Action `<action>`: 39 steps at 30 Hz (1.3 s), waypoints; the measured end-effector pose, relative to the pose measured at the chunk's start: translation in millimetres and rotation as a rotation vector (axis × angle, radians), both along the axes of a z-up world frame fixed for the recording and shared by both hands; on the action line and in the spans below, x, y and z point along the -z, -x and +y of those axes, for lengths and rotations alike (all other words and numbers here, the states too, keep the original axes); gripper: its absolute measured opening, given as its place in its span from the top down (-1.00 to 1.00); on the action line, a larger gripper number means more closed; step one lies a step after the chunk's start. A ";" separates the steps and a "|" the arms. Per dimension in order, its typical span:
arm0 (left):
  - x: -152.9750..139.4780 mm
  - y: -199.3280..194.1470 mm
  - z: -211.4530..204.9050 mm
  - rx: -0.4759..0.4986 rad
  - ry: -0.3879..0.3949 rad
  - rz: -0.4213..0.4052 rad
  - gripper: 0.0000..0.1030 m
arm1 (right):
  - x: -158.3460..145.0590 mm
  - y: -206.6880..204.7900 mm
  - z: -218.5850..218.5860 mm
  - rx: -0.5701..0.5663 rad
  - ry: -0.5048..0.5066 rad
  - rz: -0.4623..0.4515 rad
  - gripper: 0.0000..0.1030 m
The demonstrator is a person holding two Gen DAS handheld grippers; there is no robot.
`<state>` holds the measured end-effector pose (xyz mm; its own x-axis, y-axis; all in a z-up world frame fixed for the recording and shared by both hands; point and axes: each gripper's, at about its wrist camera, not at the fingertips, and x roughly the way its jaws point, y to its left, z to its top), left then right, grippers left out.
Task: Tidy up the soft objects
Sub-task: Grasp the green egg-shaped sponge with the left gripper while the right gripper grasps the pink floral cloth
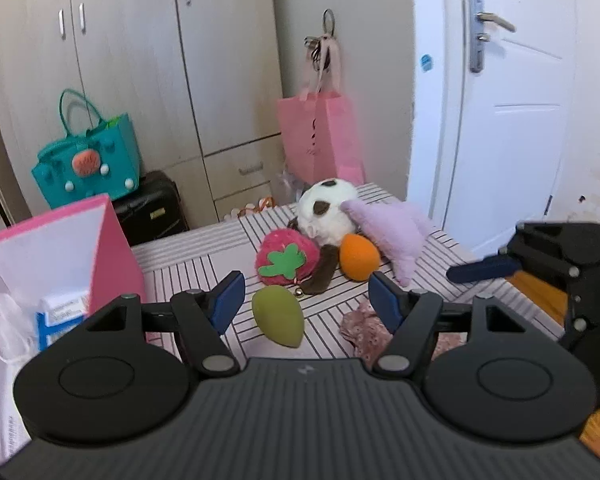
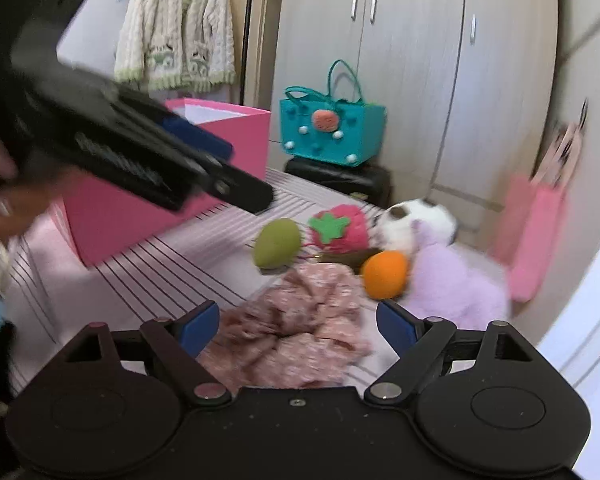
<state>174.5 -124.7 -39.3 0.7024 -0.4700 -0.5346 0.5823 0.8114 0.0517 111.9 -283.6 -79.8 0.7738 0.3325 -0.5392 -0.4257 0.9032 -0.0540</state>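
— Where do your soft things lie?

— On the striped bed (image 1: 188,276). Your pink box (image 1: 112,256) stands at its left; then the panda plush (image 1: 324,208), lilac cushion (image 1: 392,232), floral cloth (image 2: 300,320), strawberry plush (image 1: 286,258), green egg sponge (image 1: 278,316) and orange one (image 1: 358,258).

— And your jaws?

— Your left gripper (image 1: 306,304) hangs apart above the green sponge, holding nothing. Your right gripper (image 2: 296,328) stands wide over the cloth, empty.
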 end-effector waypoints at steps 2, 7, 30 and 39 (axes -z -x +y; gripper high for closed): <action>9.2 -10.8 -4.2 -0.020 0.002 0.042 -0.31 | 5.5 -7.5 -1.7 0.016 -0.053 0.039 -0.72; 31.2 -34.9 -12.4 -0.068 -0.038 0.114 -0.31 | 16.0 -13.2 1.2 0.176 -0.094 0.012 -0.72; 68.5 -59.4 -16.5 -0.196 -0.034 0.110 0.24 | 47.8 -18.2 17.2 0.276 -0.091 0.055 -0.34; 64.2 -41.7 -16.2 -0.169 0.004 0.030 0.27 | 50.1 -14.1 4.1 0.325 -0.168 0.024 0.48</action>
